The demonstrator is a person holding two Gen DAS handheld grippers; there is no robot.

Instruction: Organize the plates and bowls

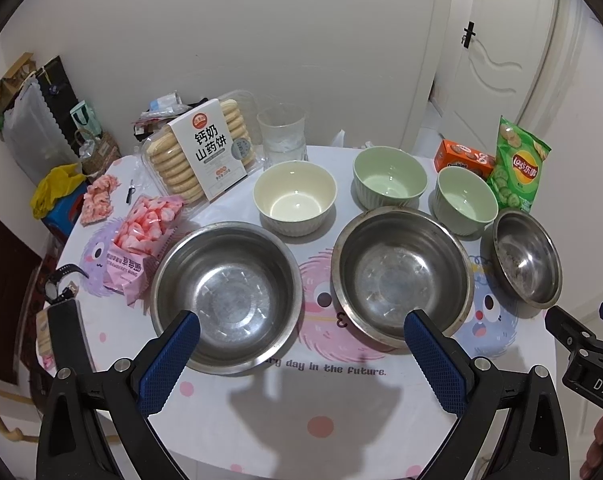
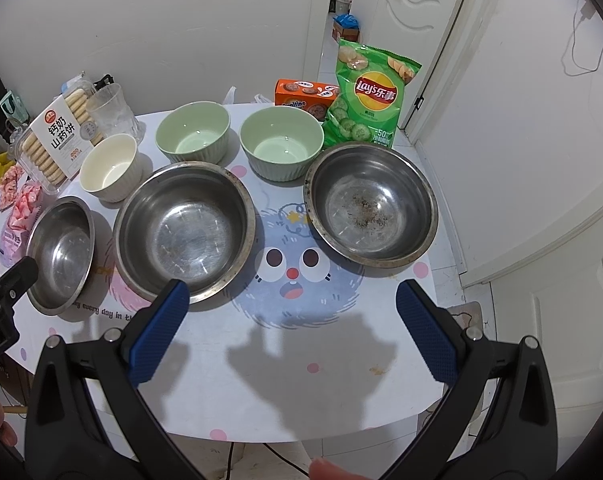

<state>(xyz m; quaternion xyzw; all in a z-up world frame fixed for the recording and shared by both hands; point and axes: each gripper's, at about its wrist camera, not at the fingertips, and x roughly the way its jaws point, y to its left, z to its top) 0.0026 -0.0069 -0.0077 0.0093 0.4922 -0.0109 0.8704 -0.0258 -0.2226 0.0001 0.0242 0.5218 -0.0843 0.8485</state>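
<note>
Hovering over the desk (image 1: 261, 420), the left gripper (image 1: 301, 344) and the right gripper (image 2: 292, 308) both have their jaws spread wide, gripping nothing. Three steel bowls (image 1: 226, 296) sit just ahead of the jaws, with a cream bowl (image 1: 294, 197) and two green bowls (image 2: 281, 148) beyond them.

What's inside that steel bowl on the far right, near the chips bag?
The steel bowl holds only dark speckled residue on its bottom, no food or dishes. Whatever lies beneath the bowl is hidden.
</note>
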